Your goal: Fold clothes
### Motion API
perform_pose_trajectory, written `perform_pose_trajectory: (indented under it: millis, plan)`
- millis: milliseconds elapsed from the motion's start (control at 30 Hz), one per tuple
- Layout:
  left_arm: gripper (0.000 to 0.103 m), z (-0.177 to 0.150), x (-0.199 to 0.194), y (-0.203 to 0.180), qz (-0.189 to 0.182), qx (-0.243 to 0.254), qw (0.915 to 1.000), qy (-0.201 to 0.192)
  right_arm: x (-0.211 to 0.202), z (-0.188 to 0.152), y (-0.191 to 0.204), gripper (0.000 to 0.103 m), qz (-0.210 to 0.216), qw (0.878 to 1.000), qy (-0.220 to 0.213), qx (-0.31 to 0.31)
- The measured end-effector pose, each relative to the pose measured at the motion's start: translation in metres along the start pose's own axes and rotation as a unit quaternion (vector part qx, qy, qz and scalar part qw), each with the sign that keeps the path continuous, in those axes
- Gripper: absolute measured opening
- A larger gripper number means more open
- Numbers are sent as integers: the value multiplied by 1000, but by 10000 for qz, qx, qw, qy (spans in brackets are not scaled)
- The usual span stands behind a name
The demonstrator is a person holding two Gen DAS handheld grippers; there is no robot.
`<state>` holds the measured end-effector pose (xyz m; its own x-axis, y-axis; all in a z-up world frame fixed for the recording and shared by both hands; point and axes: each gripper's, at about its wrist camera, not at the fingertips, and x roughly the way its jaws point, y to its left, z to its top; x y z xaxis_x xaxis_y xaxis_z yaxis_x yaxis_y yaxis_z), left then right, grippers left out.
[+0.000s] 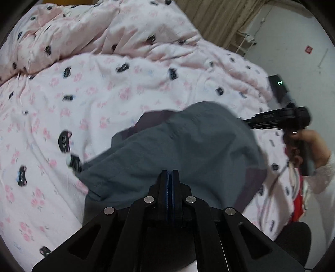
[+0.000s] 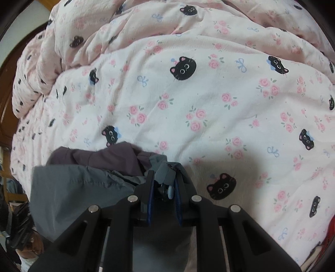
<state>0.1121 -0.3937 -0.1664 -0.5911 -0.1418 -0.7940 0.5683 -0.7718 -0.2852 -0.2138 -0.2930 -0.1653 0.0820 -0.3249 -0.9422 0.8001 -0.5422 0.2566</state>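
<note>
- Quilt [image 1: 100, 100] in pink cotton, printed with black cat faces, roses and blue bows, covers the bed and carries everything; it is puffy and creased, bunched into a ridge toward the far edge.
- Only the left wrist view takes in the room beyond the quilt's right edge: a beige curtain [image 1: 219, 18], a white wall [image 1: 293, 41], and the person's right hand [image 1: 309, 146] in a white fuzzy sleeve, wrapped around the right gripper's handle.
- Only the right wrist view shows a dark wooden bed frame [image 2: 8, 83] past the quilt's left edge, and the print sharply; the left view is blurred.
- The left gripper [image 1: 170, 173] has its blue-padded fingers pressed flat together, with grey cloth lying right behind their tips; whether any cloth is pinched between them I cannot tell.
- The grey garment [image 1: 178, 150] lies near the quilt's near edge, spread between the two grippers. It is thin, matte, slightly crinkled woven fabric with a stitched seam, and a dull purple lining [image 2: 100, 157] shows where it folds back.
- The right gripper [image 2: 164, 177] has its fingers a little apart, clamping a bunched corner of the garment; a small pale blue button [image 2: 171, 192] sits between the pads.
- In the left view the right gripper reaches in from the quilt's right side, meeting the garment's far right edge.
</note>
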Motion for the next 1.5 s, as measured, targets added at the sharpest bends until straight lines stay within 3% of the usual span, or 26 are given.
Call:
perform_pose_trajectory:
  millis: [200,300,367,467,533,633,800,867,900,933,1033,1500]
  plan:
    - [0,-6,14,17,256,-137,9994,-189,-28,-10,9,23,-186,9980,-372,-465]
    - [0,-9,15,22,413,-117,9986,-320,-58,-21,21,39,-420,9921,-828,-840]
    - [0,-9,16,24,572,-81,9976,-379,-77,-30,30,56,-648,9850,-1157,-1105]
    - [0,-9,14,29,684,-137,9965,-459,-102,-50,48,57,-748,9720,-1541,-1608]
    - [0,-9,12,33,720,-222,9958,-527,-108,-66,64,57,-400,9668,-1587,-1963]
    - [0,-10,0,43,627,-482,9945,-687,-92,-87,84,57,23,9614,-1416,-2358]
    - [3,-19,-34,67,523,-931,9892,-1009,-36,-110,103,54,-61,9607,-900,-2626]
    - [17,-25,-43,80,415,-1105,9881,-986,-26,-112,100,54,-51,9644,-915,-2481]
    - [30,-28,-45,86,268,-1215,9878,-939,-26,-112,97,54,1,9660,-943,-2408]
    - [38,-30,-45,90,75,-1306,9876,-869,-25,-112,94,55,49,9672,-965,-2350]
    - [38,-34,-39,99,-401,-1487,9859,-660,-26,-111,89,55,157,9687,-986,-2272]
    - [37,-9,1,104,-416,-1197,9916,-273,-19,-120,84,55,260,9703,-1119,-2130]
